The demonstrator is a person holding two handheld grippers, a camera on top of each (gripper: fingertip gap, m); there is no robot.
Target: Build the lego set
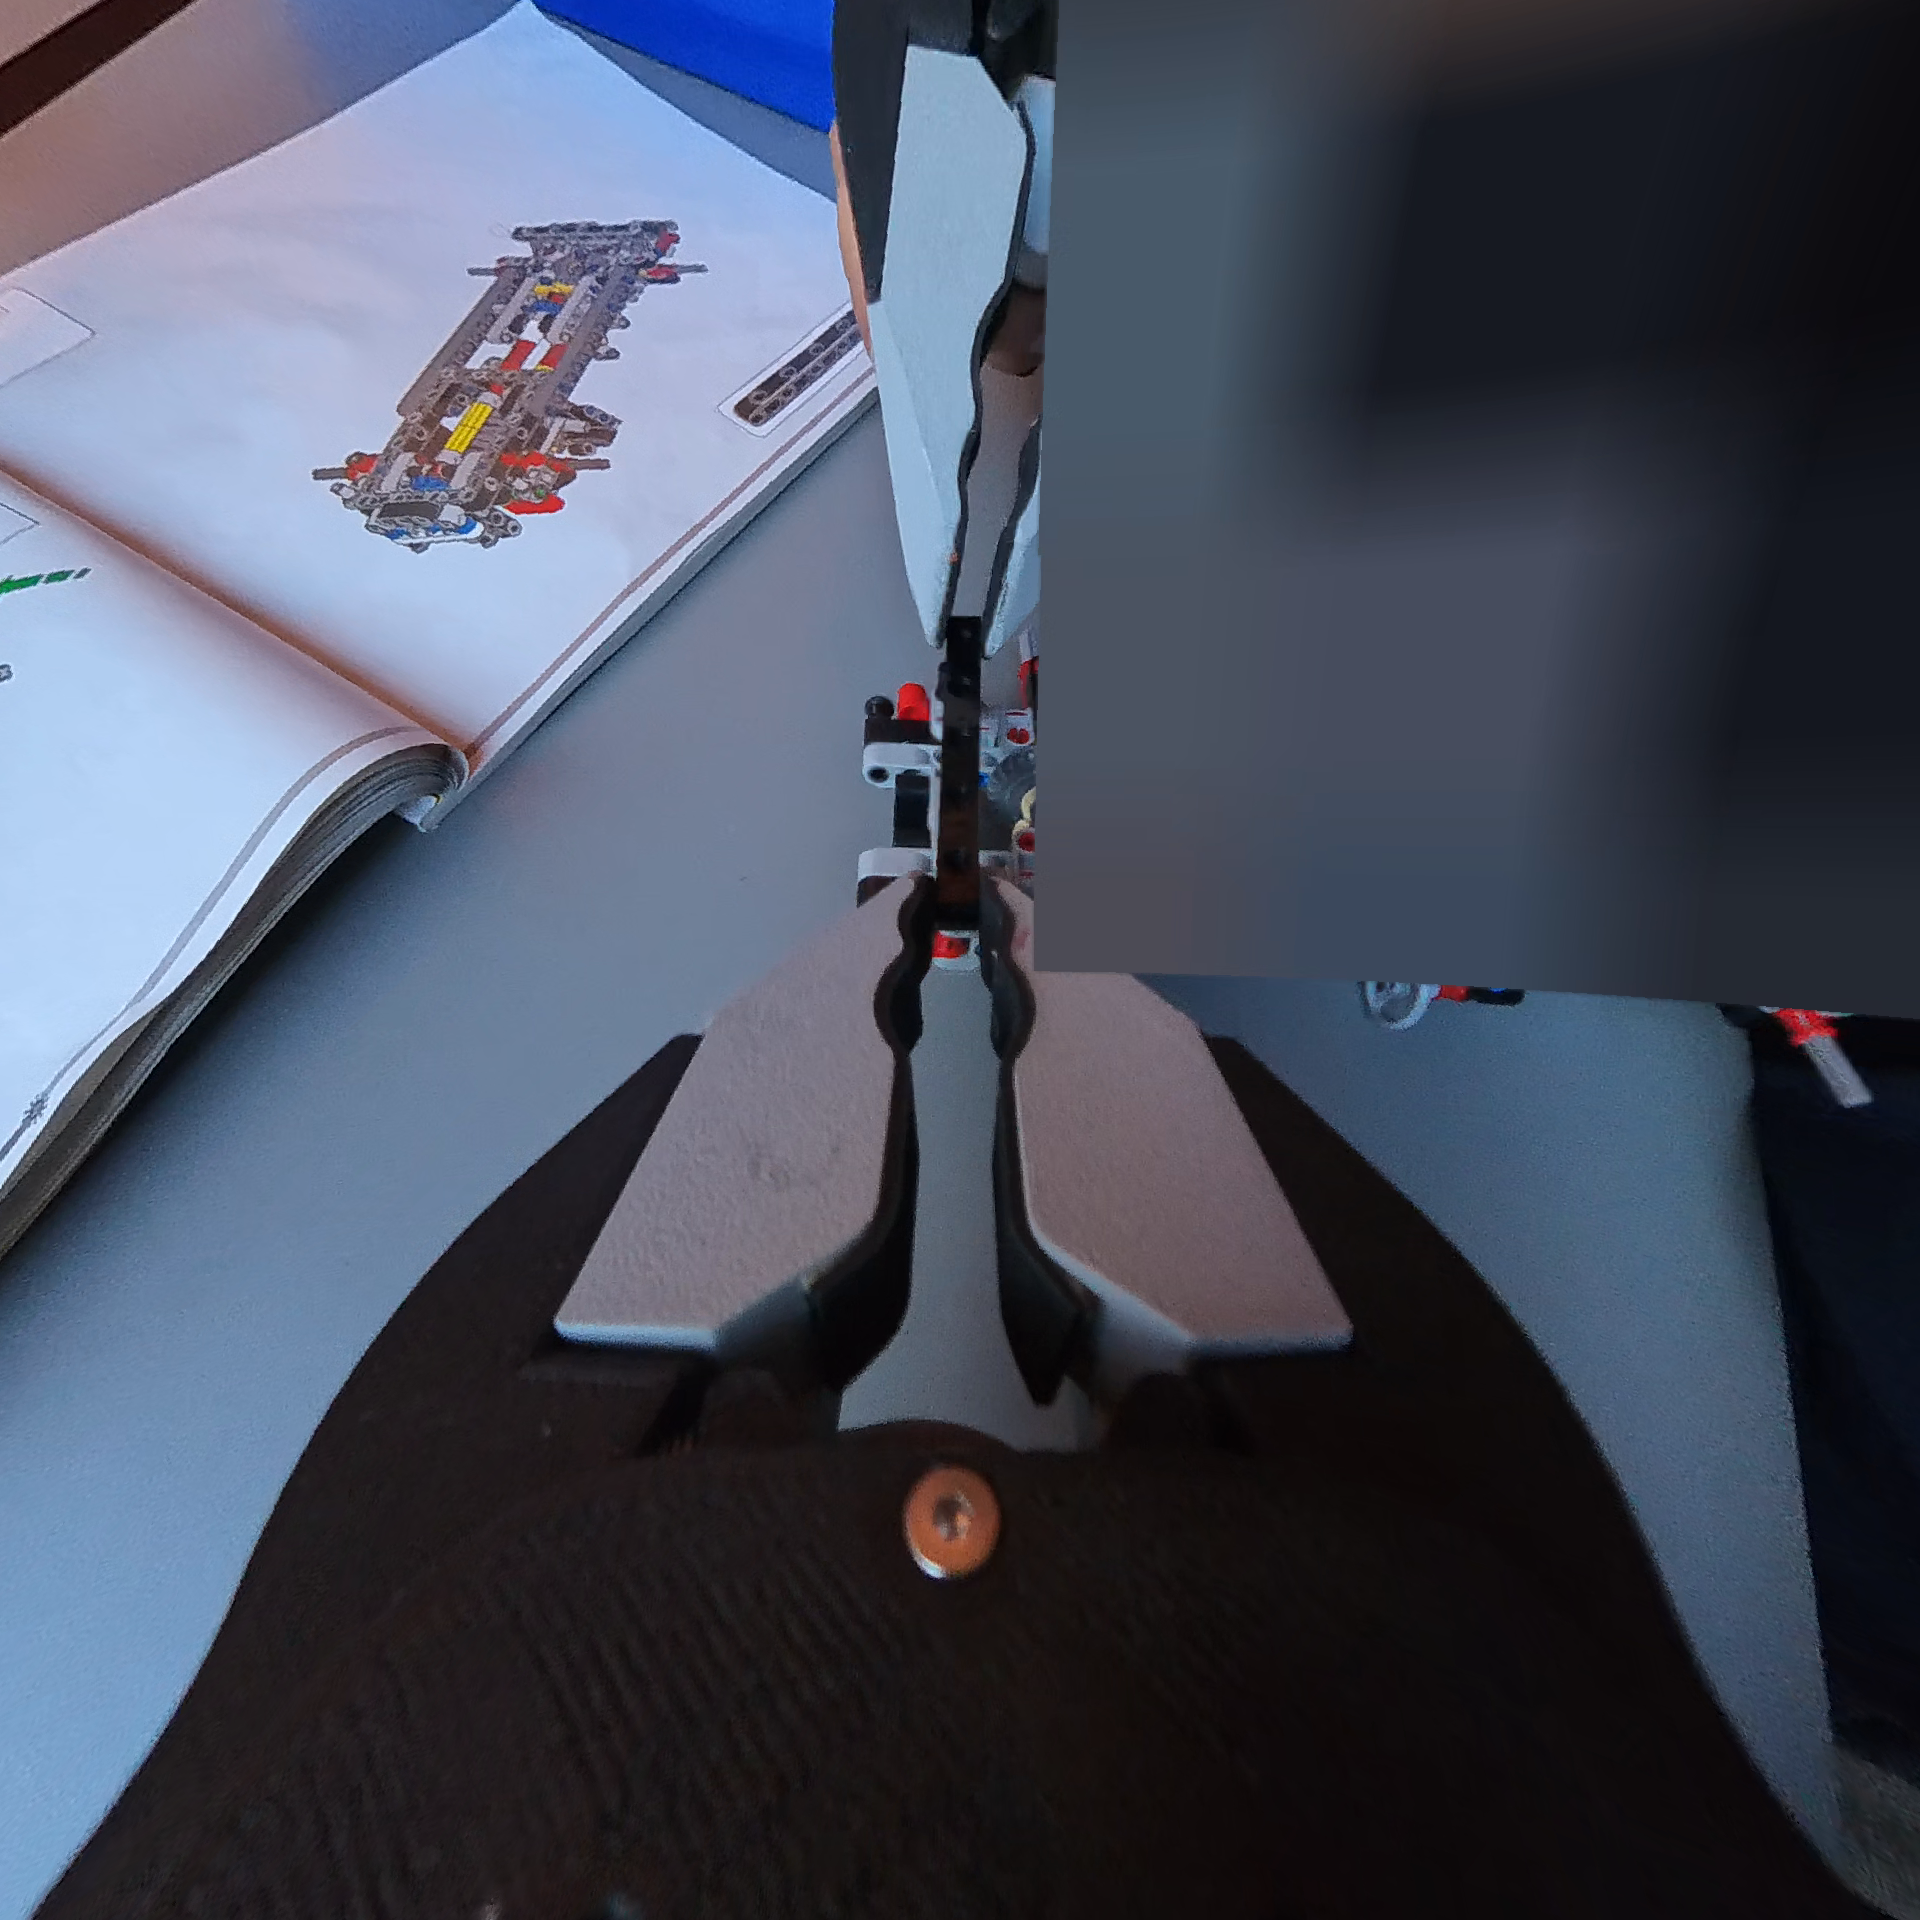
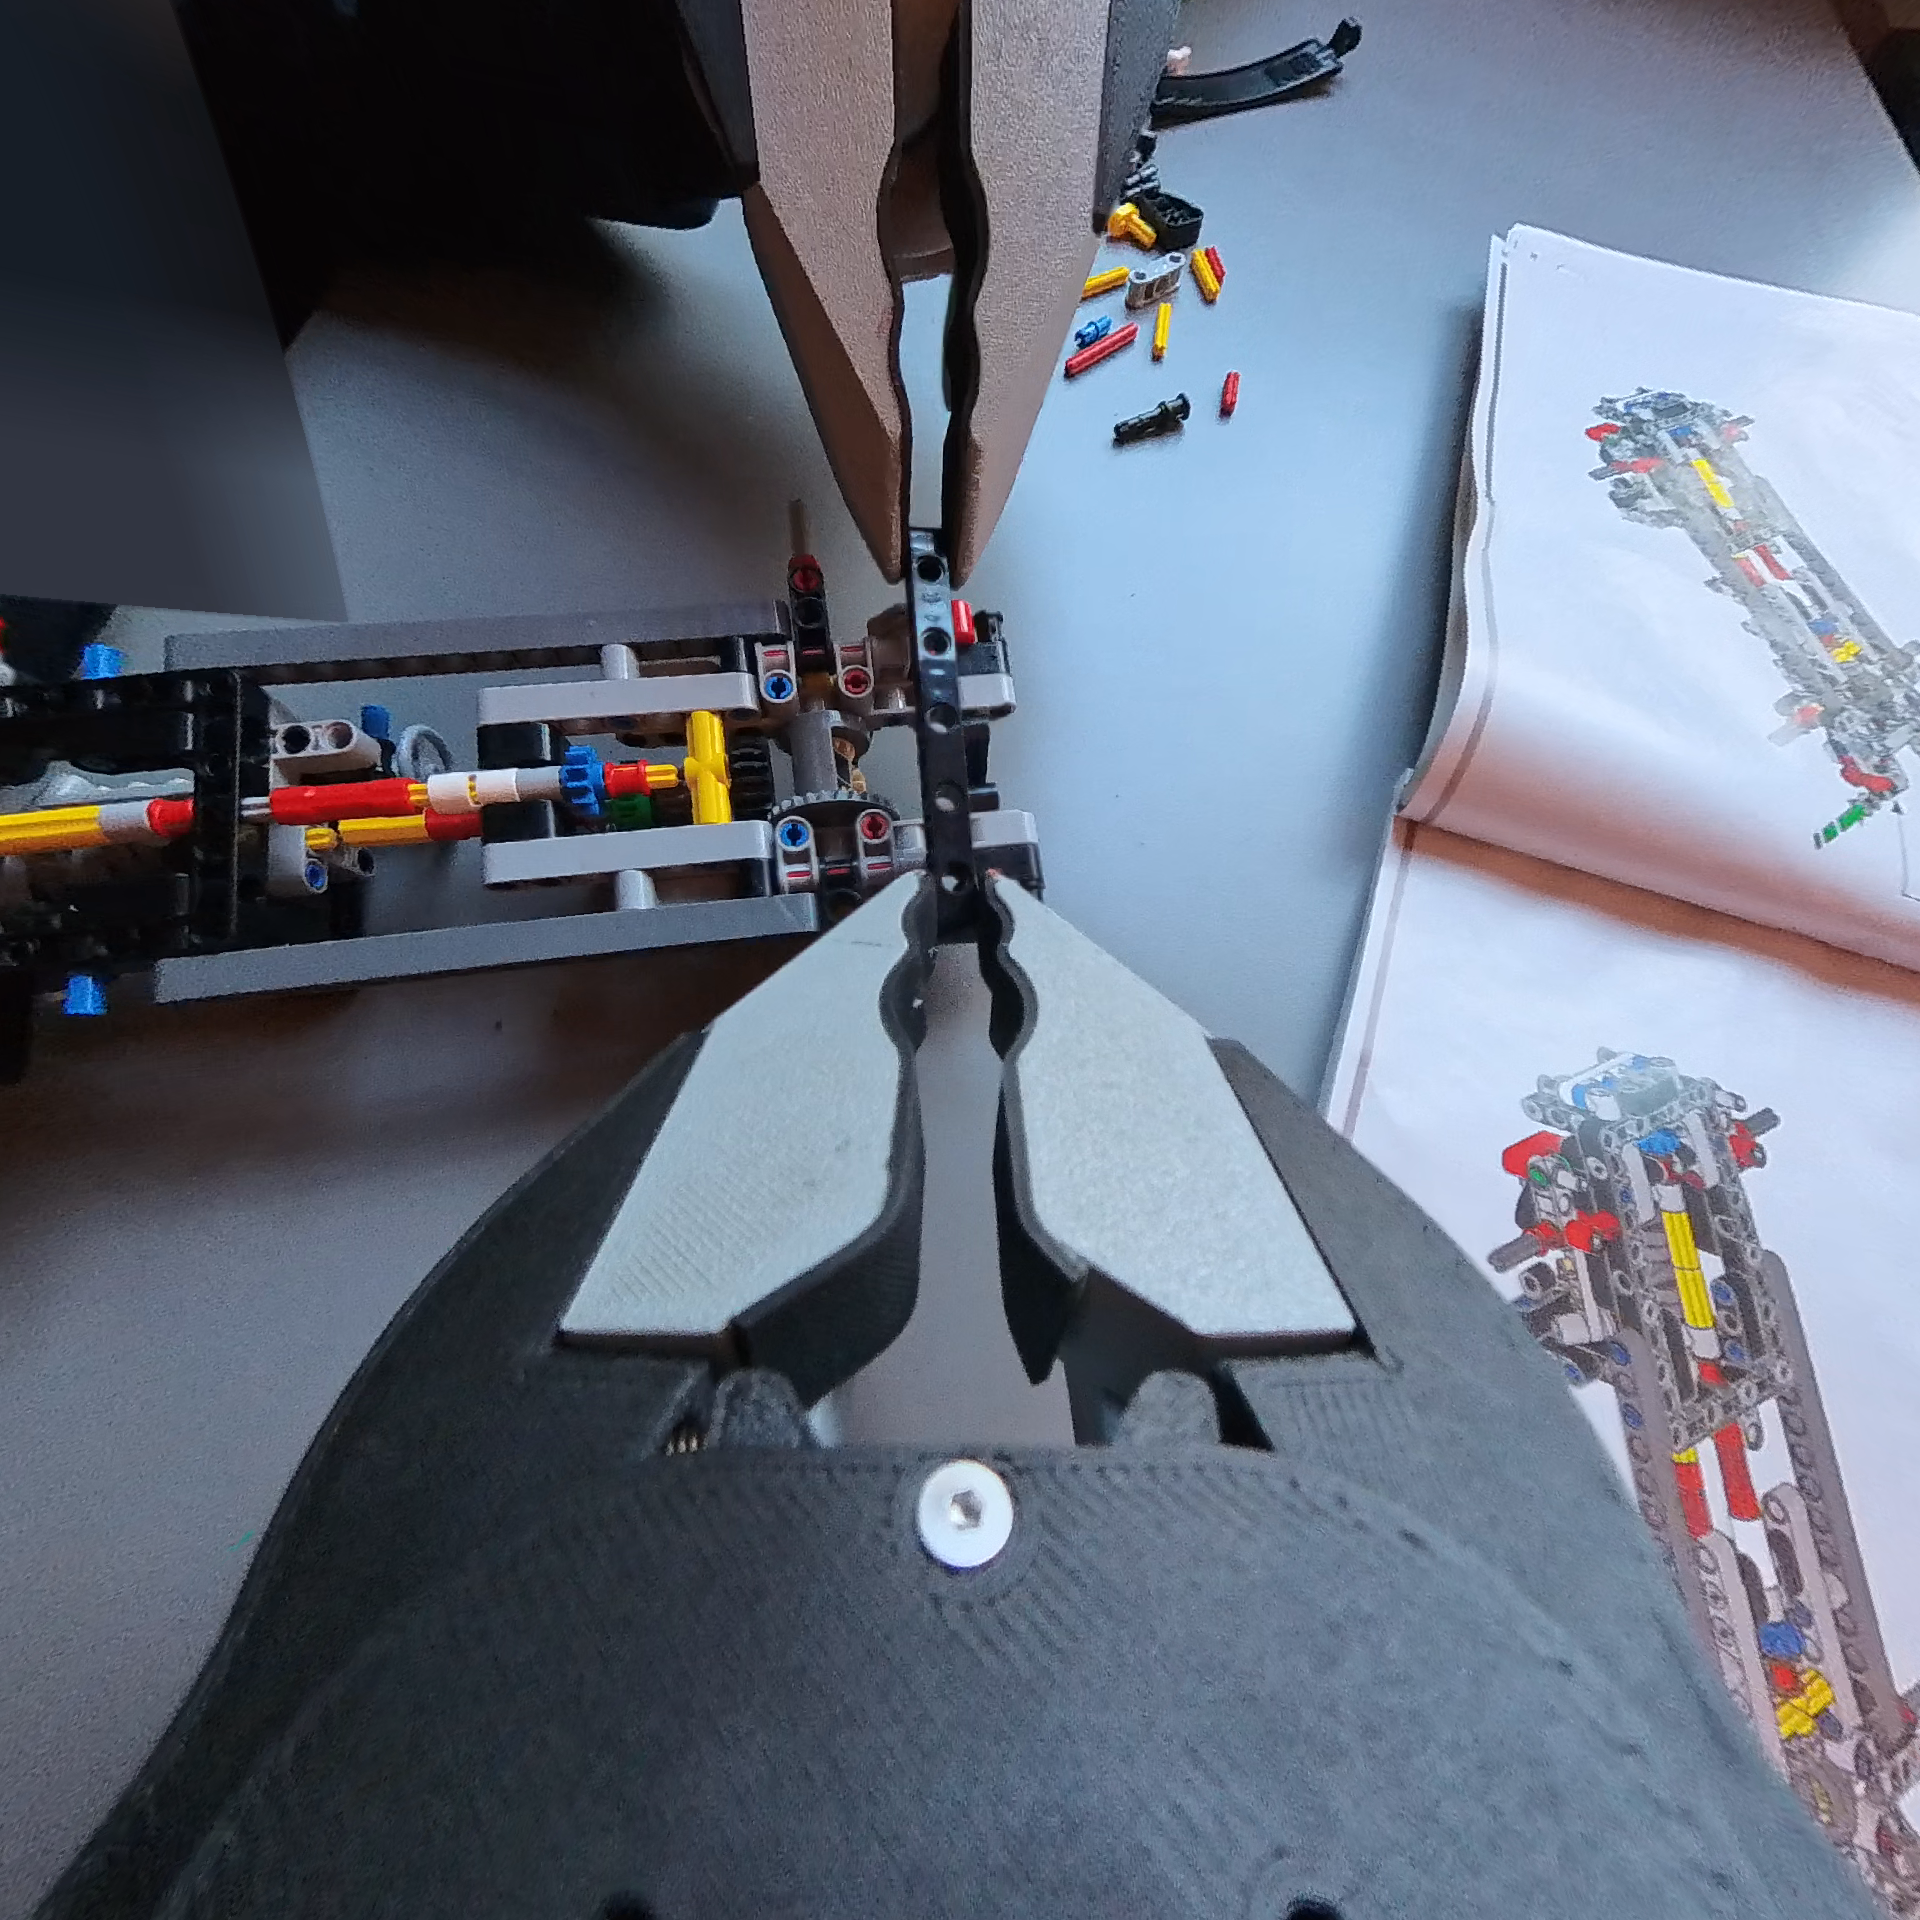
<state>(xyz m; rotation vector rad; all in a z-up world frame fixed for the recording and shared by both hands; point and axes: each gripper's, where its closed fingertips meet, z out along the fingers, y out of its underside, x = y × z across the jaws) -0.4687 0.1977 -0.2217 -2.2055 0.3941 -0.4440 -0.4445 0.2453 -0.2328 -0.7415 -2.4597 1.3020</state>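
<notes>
Both tongs clenched on one black holed beam (image 2: pixel 938 717): right tongs (image 2: pixel 954 904) pinching its near end, left tongs (image 1: pixel 956 914) the far end. Long axis running tip to tip, crossing the brick chassis (image 2: pixel 468 790) end on the tabletop (image 2: pixel 1195 675); open instruction booklet (image 2: pixel 1662 727) beside.

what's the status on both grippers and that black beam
Left gripper and right gripper each clamped on one end of the black beam. Beam lies across the end of the brick chassis. Open manual alongside, loose pins beyond.
</notes>
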